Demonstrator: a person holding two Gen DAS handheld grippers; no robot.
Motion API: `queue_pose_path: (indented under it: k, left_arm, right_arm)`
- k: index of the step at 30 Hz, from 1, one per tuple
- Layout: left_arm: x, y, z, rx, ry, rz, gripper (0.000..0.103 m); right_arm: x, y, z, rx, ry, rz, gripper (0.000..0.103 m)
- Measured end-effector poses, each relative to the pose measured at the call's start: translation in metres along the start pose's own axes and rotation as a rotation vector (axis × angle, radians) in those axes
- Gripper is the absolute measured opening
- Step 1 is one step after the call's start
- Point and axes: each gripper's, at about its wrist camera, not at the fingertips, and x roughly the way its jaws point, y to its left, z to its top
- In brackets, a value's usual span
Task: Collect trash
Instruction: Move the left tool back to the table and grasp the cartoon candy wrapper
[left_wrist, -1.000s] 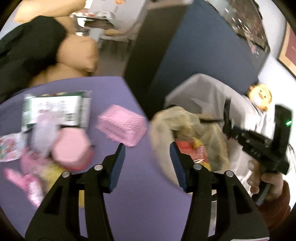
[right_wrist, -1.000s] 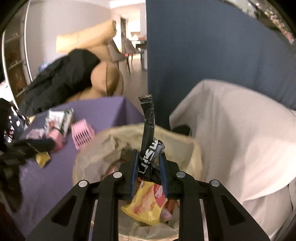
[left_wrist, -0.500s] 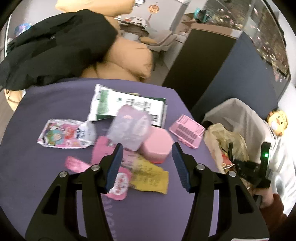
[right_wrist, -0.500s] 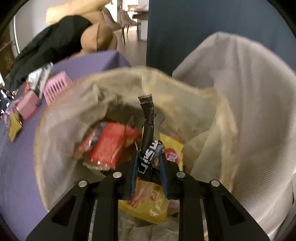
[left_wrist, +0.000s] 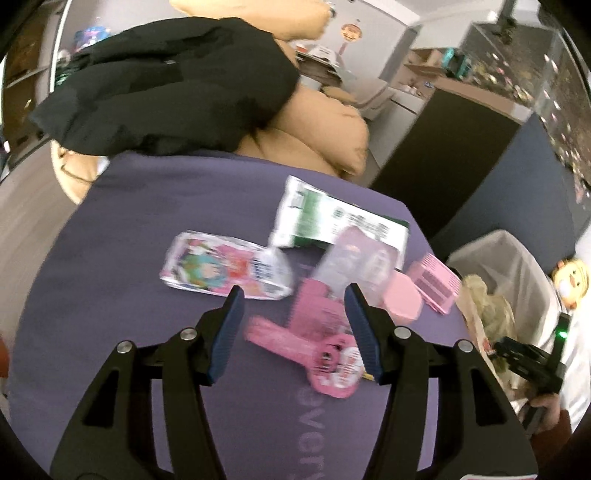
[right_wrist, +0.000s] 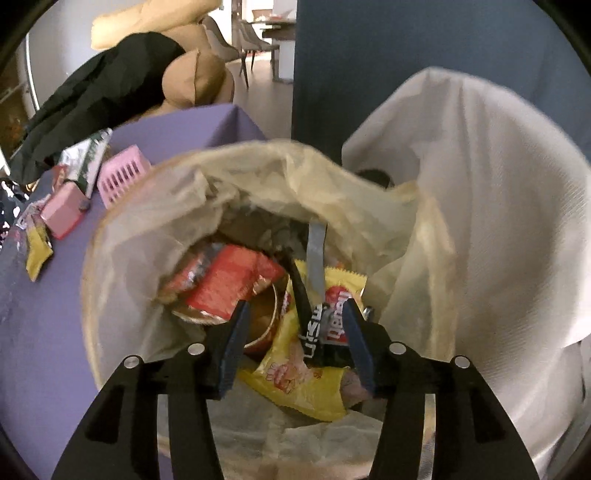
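The left tongs (left_wrist: 291, 325) hang spread wide above the purple tabletop (left_wrist: 129, 295), holding nothing, with a pink wrapper (left_wrist: 306, 349) lying in the gap between their blue pads at the lower centre of the frame. Around it the remaining trash is bunched together: a cartoon-printed clear packet (left_wrist: 225, 267) to the left, a green and white pouch (left_wrist: 332, 221) above, a translucent blister pack (left_wrist: 354, 262) resting partly on that pouch, a pink box (left_wrist: 402, 299) and a pink slotted tray (left_wrist: 436, 282) to the right. At the right edge of that view the right tongs (right_wrist: 295, 332) sit over the lined trash bin (left_wrist: 480, 295). In the right wrist view those tongs are also spread open, and the black wrapper (right_wrist: 314, 332) lies loose between the pads, close to the right one, resting on a yellow snack bag (right_wrist: 306, 384) inside the bin liner (right_wrist: 258, 173). A red wrapper (right_wrist: 229, 280) lies further left inside the bin. A white cloth (right_wrist: 480, 184) fills the right of the frame.
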Motion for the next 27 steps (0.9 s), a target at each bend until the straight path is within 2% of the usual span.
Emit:
queue_pose_path:
  k: [6,10,13,14,16,19,22,25,27]
  left_arm:
    - [-0.012,0.048,0.006,-0.083,-0.034,0.065,0.054]
    - [-0.013,0.066,0.009,-0.090,-0.018,0.058,0.054]
    - [-0.007,0.068,0.013,-0.047,-0.003,-0.015,0.054]
    - [-0.001,0.067,0.017,-0.006,0.010,-0.061,0.054]
    - [0.010,0.064,0.024,0.051,0.034,-0.091,0.054]
    - [0.036,0.064,0.041,0.096,0.063,-0.079,0.054]
    - [0.068,0.072,0.056,0.055,0.106,-0.031,0.054]
    - [0.089,0.070,0.057,0.091,0.135,0.006,0.054]
    - [0.091,0.070,0.052,0.108,0.172,-0.010,0.054]
  right_arm:
    - [-0.034,0.033,0.020,-0.046,-0.096,0.045,0.049]
    - [-0.041,0.078,0.033,-0.114,-0.122,0.126,0.049]
    - [-0.041,0.113,0.038,-0.153,-0.119,0.192,0.049]
    - [-0.039,0.123,0.041,-0.164,-0.115,0.205,0.049]
    - [-0.034,0.143,0.044,-0.188,-0.105,0.234,0.049]
    - [-0.030,0.168,0.044,-0.203,-0.095,0.289,0.049]
    - [-0.023,0.191,0.039,-0.205,-0.065,0.361,0.049]
    - [-0.014,0.217,0.031,-0.215,-0.030,0.426,0.049]
    - [-0.011,0.236,0.026,-0.245,-0.018,0.460,0.049]
